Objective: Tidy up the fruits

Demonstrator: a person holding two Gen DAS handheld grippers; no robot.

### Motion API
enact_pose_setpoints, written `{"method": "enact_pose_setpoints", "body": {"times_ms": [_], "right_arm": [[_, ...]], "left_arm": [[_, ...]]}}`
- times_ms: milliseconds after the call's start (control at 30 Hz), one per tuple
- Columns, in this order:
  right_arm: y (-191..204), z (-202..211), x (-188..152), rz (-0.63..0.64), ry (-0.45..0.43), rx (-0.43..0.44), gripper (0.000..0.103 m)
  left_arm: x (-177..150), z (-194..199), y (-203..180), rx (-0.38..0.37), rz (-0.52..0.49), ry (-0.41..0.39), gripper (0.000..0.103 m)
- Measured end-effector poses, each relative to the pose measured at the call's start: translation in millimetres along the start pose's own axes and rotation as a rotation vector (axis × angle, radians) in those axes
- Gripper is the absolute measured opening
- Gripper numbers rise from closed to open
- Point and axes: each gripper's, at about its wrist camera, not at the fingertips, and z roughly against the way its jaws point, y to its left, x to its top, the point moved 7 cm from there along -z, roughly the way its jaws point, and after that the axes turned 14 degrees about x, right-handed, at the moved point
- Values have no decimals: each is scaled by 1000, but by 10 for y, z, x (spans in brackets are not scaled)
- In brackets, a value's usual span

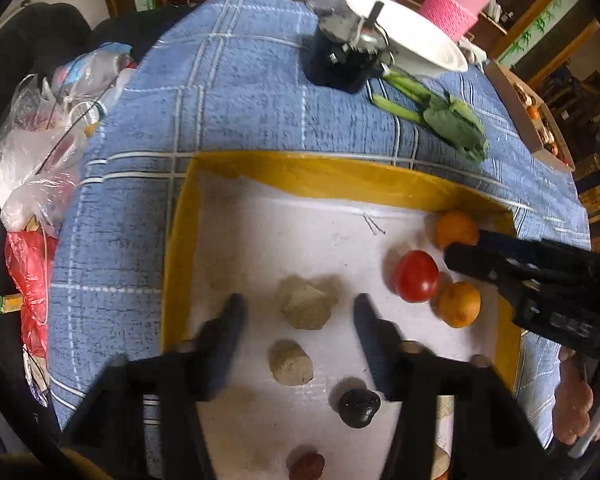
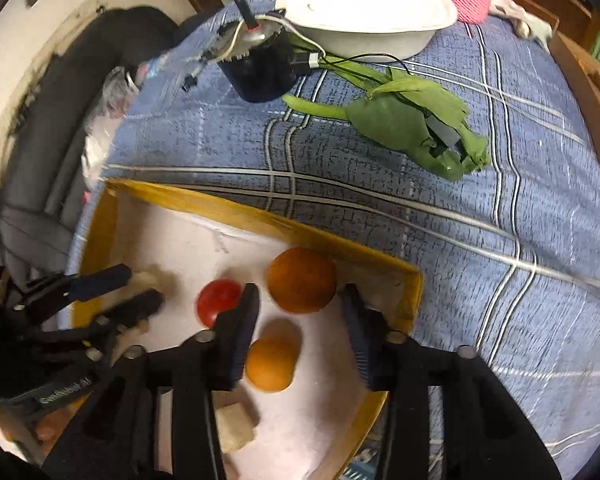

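A yellow-walled tray point(image 1: 340, 176) point(image 2: 236, 212) with a white floor lies on the blue checked cloth. My left gripper point(image 1: 300, 306) is open over it, a beige lump point(image 1: 306, 308) between its fingers, untouched. A second beige lump point(image 1: 291, 362), a black fruit point(image 1: 358, 402) and a dark red fruit point(image 1: 306, 466) lie nearer. My right gripper point(image 2: 301, 294) point(image 1: 466, 246) is open astride the larger orange point(image 2: 302, 280) point(image 1: 456, 228), pads just clear of it. Beside it lie a tomato point(image 2: 218, 302) point(image 1: 416, 276) and a smaller orange point(image 2: 270, 364) point(image 1: 460, 304). The left gripper point(image 2: 144, 286) shows at the tray's left.
Beyond the tray lie a green leafy vegetable point(image 1: 456, 124) point(image 2: 412, 128), a black cup of wires point(image 1: 340, 60) point(image 2: 260, 72) and a white bowl point(image 1: 412, 40) point(image 2: 364, 4). Pink yarn point(image 1: 452, 4) stands behind. Plastic bags point(image 1: 40, 152) hang off the left edge; a cardboard box point(image 1: 532, 120) sits right.
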Motion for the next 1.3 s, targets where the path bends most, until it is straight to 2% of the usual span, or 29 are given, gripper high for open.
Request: {"method": "enact_pose_setpoints", "body": {"times_ms": [67, 233, 367, 433, 500, 633, 700, 800, 967, 1133, 1300], "right_arm": [[17, 161, -35, -27, -43, 50, 56], [124, 620, -365, -29, -126, 70, 60], [250, 870, -893, -6, -171, 82, 62], [272, 898, -1200, -11, -182, 72, 62], [275, 906, -1504, -13, -183, 25, 62], [354, 921, -1853, -13, -198, 31, 62], [423, 946, -1984, -9, -207, 50, 62], [564, 1102, -2114, 21, -257, 33, 63], [717, 1392, -2370, 43, -322, 16, 75], [840, 1505, -2539, 73, -322, 25, 77], [942, 1532, -2623, 102, -314, -2, 77]], "left_arm": [[-18, 86, 8, -4, -8, -14, 61], [-246, 462, 7, 12, -38, -89, 65], [-690, 757, 31, 28, -36, -157, 75], [-968, 808, 9, 23, -37, -153, 75], [-1205, 825, -8, 40, -36, -146, 75], [-1536, 921, -42, 96, -25, -152, 75], [-1656, 1027, -62, 108, -33, -164, 75], [-1805, 1235, -73, 121, -46, -201, 76], [-2029, 1456, -81, 135, -49, -229, 78], [-2232, 1549, -48, 128, -25, -230, 78], [-2342, 1603, -46, 96, -6, -218, 78]]}}
